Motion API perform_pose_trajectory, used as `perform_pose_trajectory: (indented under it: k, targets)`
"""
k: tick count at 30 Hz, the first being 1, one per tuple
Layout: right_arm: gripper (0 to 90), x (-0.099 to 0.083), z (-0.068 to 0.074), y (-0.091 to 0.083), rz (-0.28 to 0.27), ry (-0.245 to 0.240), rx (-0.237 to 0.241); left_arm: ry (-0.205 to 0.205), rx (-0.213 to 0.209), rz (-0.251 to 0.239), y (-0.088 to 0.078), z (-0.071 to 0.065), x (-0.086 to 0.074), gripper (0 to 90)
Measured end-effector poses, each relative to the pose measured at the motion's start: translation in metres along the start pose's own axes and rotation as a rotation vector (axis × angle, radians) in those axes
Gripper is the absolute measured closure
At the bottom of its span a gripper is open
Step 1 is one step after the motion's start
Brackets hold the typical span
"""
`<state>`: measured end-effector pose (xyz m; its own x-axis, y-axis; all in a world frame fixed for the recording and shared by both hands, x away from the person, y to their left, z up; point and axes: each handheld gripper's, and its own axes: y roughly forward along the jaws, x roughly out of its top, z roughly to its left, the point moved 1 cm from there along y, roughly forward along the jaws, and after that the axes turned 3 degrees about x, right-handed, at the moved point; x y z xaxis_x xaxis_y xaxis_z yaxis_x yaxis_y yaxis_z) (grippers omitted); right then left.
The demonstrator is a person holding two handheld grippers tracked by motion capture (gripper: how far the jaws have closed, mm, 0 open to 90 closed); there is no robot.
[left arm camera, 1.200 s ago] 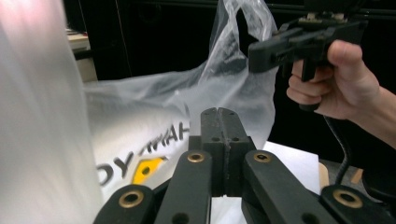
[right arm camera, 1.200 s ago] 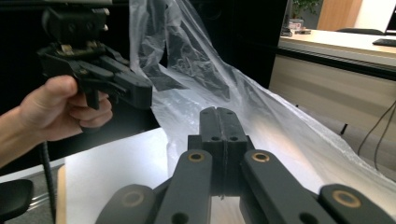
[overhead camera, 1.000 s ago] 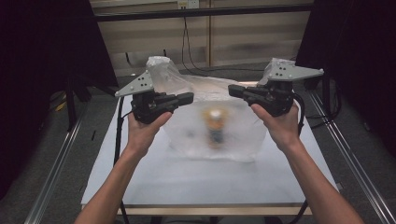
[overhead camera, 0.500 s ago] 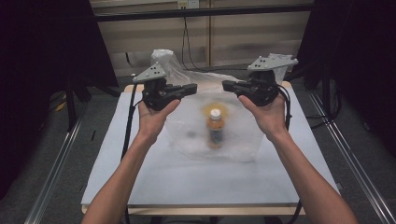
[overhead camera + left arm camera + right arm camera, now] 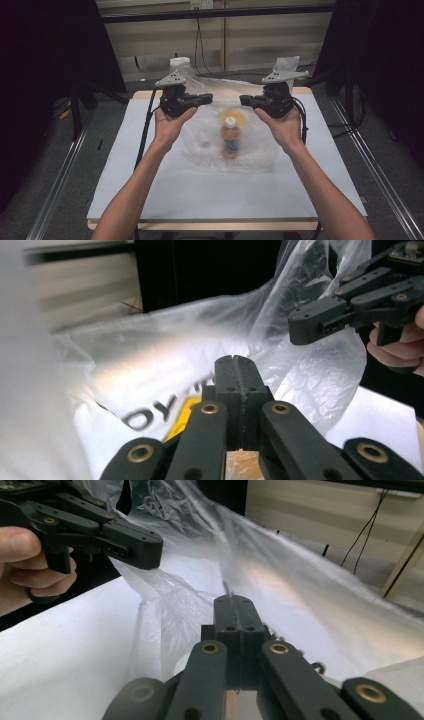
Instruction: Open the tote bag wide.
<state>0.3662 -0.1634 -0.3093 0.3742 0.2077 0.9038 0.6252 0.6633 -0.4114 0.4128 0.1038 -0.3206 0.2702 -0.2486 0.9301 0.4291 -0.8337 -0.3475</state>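
**Inspector:** Currently, the left gripper (image 5: 207, 98) and the right gripper (image 5: 245, 100) are held above the far half of the table (image 5: 165, 190), tips pointing toward each other with a gap between them.

**Clerk:** State of the jaws?

**Inspector:** Both pairs are pressed together. In the left gripper view the two black pads meet along a single seam, and the right gripper view shows the same. A fine edge of film rises from the seam of the right pair, so that gripper is clamped on the clear plastic bag (image 5: 260, 150). For the left, the bag sheet lies directly beyond its tips; it appears to pinch the film too, though the view is too blurred to be certain.

**Clerk:** Where is the bag?

**Inspector:** It is spread over the middle of the table beneath the grippers, its upper part lifted toward them. Two bunched corners of film stand up behind the grippers, one at each. Dark lettering and a yellow patch show through the sheet in the left gripper view.

**Clerk:** Contents?

**Inspector:** A bottle (image 5: 230, 137) with a white cap and an orange label lies inside the bag, on the table, between the person's hands and nearer to the person than the gripper tips. It is blurred.

**Clerk:** The hands?

**Inspector:** Each grips its tool from below, forearms entering from the near edge.
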Motion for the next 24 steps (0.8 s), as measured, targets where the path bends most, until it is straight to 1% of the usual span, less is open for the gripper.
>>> perform_pose_trajectory:
  k: [4,5,6,8,10,12,13,14,15,16,18,20,22,24]
  targets:
    - [90.0,-0.016,-0.001,0.005,0.007,0.005,0.033,0.003,-0.032,0.023,0.008,-0.001,-0.012,90.0]
    - [90.0,-0.019,-0.002,0.005,0.012,0.008,0.037,0.006,-0.042,0.025,0.009,-0.001,-0.013,90.0]
    - [90.0,-0.022,-0.002,0.006,0.008,0.012,0.049,-0.001,-0.052,0.016,0.010,-0.001,-0.014,90.0]
    - [90.0,-0.026,-0.004,0.008,0.012,0.017,0.048,0.003,-0.053,0.017,0.012,0.000,-0.015,90.0]
    - [90.0,-0.030,-0.005,0.010,0.018,0.022,0.054,-0.006,-0.054,0.014,0.014,0.001,-0.017,90.0]
    - [90.0,-0.034,-0.006,0.012,0.023,0.023,0.062,0.013,-0.050,0.011,0.016,0.003,-0.021,90.0]
    - [90.0,-0.036,-0.007,0.012,0.025,0.019,0.064,0.010,-0.055,0.012,0.017,0.003,-0.024,90.0]
    - [90.0,-0.038,-0.007,0.013,0.027,0.026,0.066,-0.001,-0.058,0.015,0.019,0.003,-0.027,90.0]
    - [90.0,-0.041,-0.007,0.013,0.025,0.026,0.068,0.001,-0.061,0.023,0.022,0.004,-0.031,90.0]
    - [90.0,-0.044,-0.008,0.014,0.029,0.034,0.072,-0.008,-0.061,0.030,0.024,0.004,-0.035,90.0]
    - [90.0,-0.051,-0.010,0.017,0.034,0.037,0.069,-0.012,-0.065,0.044,0.029,0.005,-0.044,90.0]
    - [90.0,-0.058,-0.010,0.018,0.033,0.050,0.084,-0.023,-0.067,0.065,0.035,0.006,-0.053,90.0]
    - [90.0,-0.067,-0.012,0.020,0.046,0.050,0.083,-0.017,-0.057,0.093,0.038,0.006,-0.060,90.0]
    - [90.0,-0.074,-0.014,0.022,0.048,0.067,0.087,-0.035,-0.067,0.086,0.040,0.007,-0.066,90.0]
